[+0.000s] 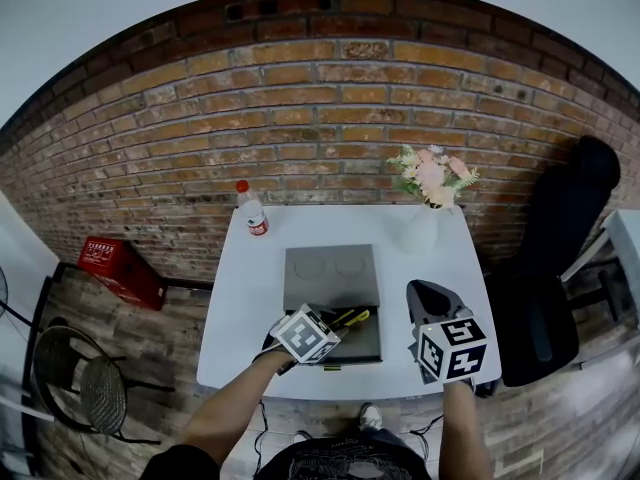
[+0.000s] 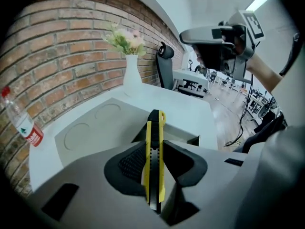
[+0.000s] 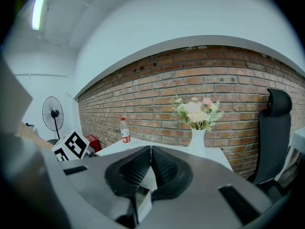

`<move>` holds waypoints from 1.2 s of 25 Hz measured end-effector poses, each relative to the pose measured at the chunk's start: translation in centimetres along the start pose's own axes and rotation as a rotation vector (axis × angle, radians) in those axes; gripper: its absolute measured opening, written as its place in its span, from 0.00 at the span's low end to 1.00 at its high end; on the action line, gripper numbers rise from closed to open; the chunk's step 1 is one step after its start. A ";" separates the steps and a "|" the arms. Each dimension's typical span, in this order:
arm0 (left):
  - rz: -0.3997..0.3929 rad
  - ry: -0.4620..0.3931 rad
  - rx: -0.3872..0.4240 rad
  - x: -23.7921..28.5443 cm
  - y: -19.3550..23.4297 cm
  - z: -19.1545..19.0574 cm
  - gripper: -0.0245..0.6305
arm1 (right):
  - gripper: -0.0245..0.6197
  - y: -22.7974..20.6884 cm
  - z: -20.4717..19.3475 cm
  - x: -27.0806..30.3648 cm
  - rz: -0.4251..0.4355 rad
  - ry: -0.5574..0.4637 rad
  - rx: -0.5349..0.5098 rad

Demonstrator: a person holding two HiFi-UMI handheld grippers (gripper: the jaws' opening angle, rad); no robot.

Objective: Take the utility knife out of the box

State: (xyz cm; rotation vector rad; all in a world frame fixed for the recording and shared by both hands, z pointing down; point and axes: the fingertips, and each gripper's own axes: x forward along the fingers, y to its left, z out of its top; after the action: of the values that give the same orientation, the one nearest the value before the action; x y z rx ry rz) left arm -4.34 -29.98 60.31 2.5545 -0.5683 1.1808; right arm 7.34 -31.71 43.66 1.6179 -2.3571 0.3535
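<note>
Two states | left gripper (image 2: 153, 149) jaws grip utility knife (image 2: 155, 128) | right gripper (image 3: 150, 159) jaws together, empty

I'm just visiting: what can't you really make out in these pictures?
- Inside the box: head view, partly covered by the left gripper, otherwise dark and small.
- Lower end of the utility knife: left gripper view, sunk between the fingers.
- Print on the bottle label: too small in every view.

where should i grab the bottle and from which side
Grip the bottle by its clear body above the red label, coming in level from the table's front. It stands upright at the back left corner, round and narrow, so fingers can close across it; the wall stands close behind.
</note>
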 end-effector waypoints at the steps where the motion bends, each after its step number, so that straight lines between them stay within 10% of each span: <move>1: 0.012 -0.019 -0.004 -0.4 0.2 0.4 0.23 | 0.07 0.1 0.0 0.0 0.004 -0.001 -0.002; 30: 0.399 -0.579 -0.151 -18.6 7.2 10.8 0.23 | 0.07 1.9 5.1 0.0 0.051 -0.116 -0.052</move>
State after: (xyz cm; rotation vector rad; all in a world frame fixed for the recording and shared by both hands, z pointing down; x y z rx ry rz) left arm -11.47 -36.30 39.72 2.7080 -1.2862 0.4351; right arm 5.14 -32.76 38.76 1.5977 -2.4740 0.2113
